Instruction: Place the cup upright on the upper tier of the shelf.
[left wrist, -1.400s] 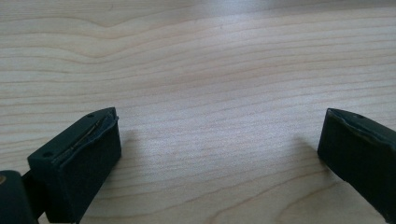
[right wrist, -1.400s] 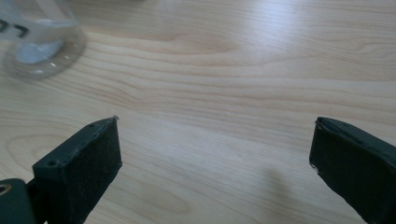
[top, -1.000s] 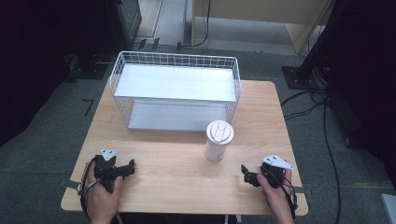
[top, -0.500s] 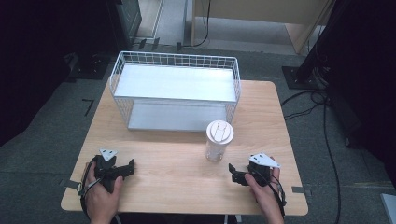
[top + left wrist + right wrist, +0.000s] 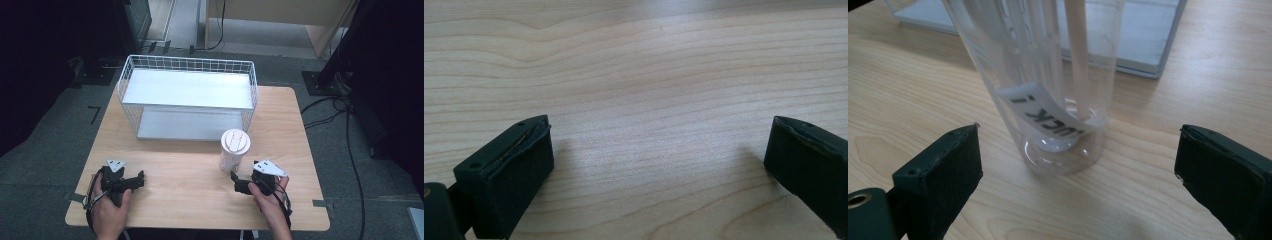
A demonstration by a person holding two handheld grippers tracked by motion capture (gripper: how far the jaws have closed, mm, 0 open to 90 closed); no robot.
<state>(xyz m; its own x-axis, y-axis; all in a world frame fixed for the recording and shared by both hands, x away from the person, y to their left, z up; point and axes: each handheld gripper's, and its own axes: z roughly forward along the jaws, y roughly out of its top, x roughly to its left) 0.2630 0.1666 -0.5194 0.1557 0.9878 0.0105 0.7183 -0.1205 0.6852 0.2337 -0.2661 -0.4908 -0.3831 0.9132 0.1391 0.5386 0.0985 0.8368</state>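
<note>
Both jaws of the right gripper [image 5: 1075,180] stand wide apart, flanking the clear cup [image 5: 1048,85] without touching it — upright on the wooden table [image 5: 190,175], just in front of the wire basket [image 5: 187,97]. Left gripper [image 5: 659,165], well apart, gapes over bare wood.

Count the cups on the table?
1. A clear lidded cup stands in front of the wire basket, just ahead of the right gripper, between its open jaws in the right gripper view. None seems hidden.
</note>
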